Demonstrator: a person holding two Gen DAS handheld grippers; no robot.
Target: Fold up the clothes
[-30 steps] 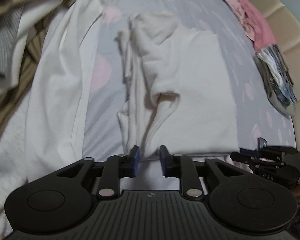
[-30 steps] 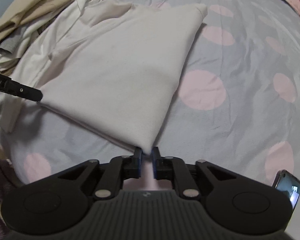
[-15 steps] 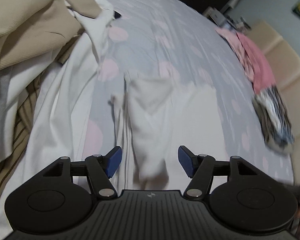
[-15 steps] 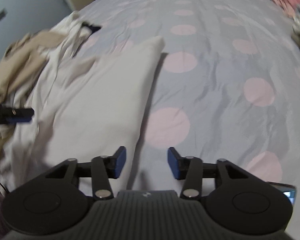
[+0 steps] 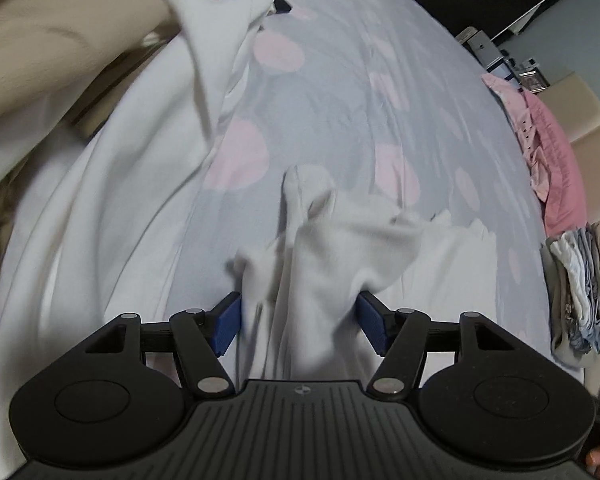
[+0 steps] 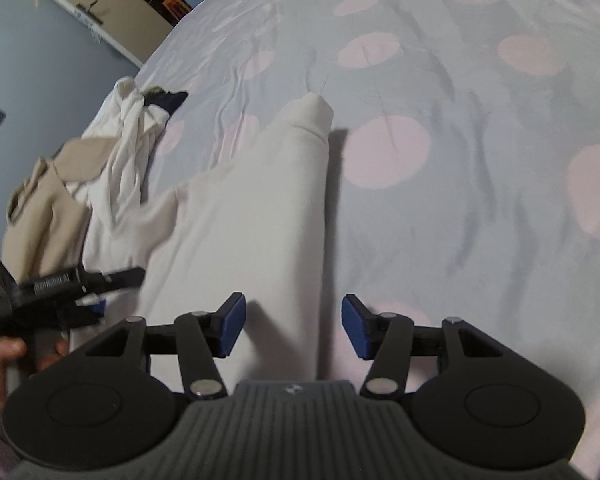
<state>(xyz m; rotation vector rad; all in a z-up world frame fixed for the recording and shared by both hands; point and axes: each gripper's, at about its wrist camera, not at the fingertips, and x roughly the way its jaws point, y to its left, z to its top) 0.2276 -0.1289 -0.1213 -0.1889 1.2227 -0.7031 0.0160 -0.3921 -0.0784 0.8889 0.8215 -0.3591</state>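
1. The cream garment (image 5: 380,248) lies part-folded on the bed (image 5: 332,80), near the middle, right of the unfolded pile (image 5: 100,160).
2. The left gripper (image 5: 298,322) has just opened; cloth sits between its released fingers, apparently unpressed.
3. The right gripper (image 6: 292,326) has just opened over the garment's right folded edge, gripping nothing.
4. The fabric appears light, soft and limp; it likely sags and creases.
5. Recommended hold: near corners or hem, both layers pinched.
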